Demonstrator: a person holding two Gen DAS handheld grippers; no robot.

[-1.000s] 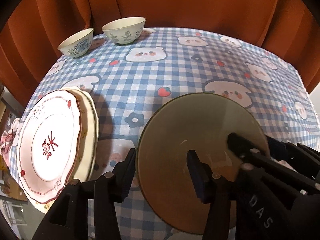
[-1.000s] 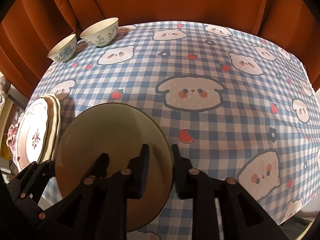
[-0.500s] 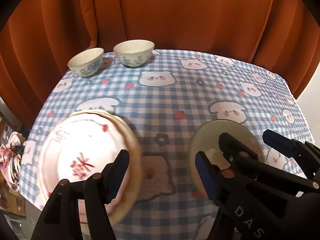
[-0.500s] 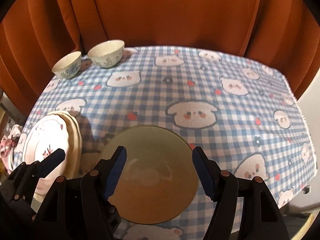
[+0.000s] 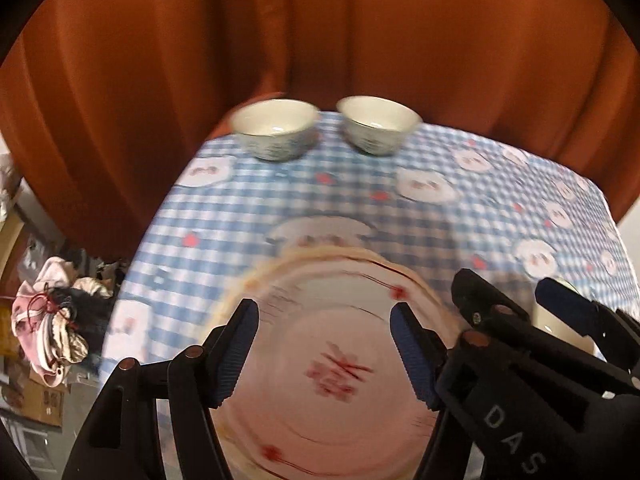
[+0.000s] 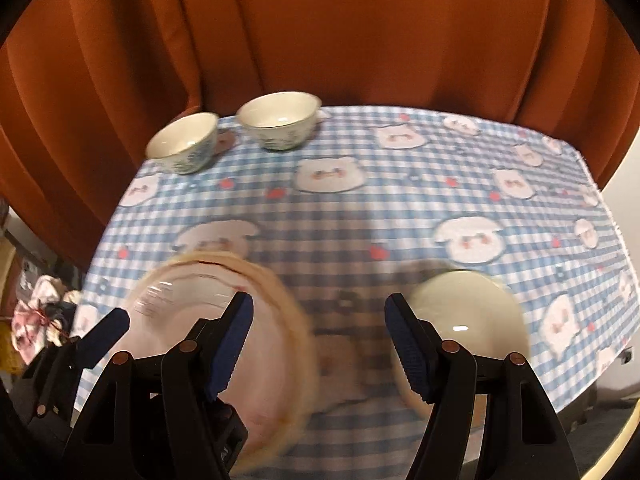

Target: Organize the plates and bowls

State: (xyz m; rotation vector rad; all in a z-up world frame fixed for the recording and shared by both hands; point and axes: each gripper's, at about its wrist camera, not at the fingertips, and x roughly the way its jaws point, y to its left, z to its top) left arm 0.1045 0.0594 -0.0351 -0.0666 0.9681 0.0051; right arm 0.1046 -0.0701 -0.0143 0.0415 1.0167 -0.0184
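A white plate with red markings [image 5: 336, 380] tops a short stack of plates at the table's near left, blurred in both views. My left gripper [image 5: 325, 312] hangs open above it, nothing between its pads. A plain pale green plate [image 6: 468, 312] lies flat on the checked cloth to the right of the plate stack [image 6: 192, 308]. My right gripper [image 6: 319, 302] is open over the bare cloth between the two, holding nothing. Two small patterned bowls [image 6: 184, 142] [image 6: 280, 118] stand side by side at the far left edge. The right gripper [image 5: 506, 284] also shows in the left wrist view.
The table [image 6: 400, 208] wears a blue checked cloth with bear faces. An orange curtain [image 6: 360, 32] closes off the back. Bundled cloth and clutter [image 5: 48, 320] lie on the floor past the left edge. The table's right edge [image 6: 608, 208] drops off.
Both grippers opened and let go of the pale green plate, which now lies flat. Both pulled back, rose and shifted left; the left one now hangs over the patterned plate.
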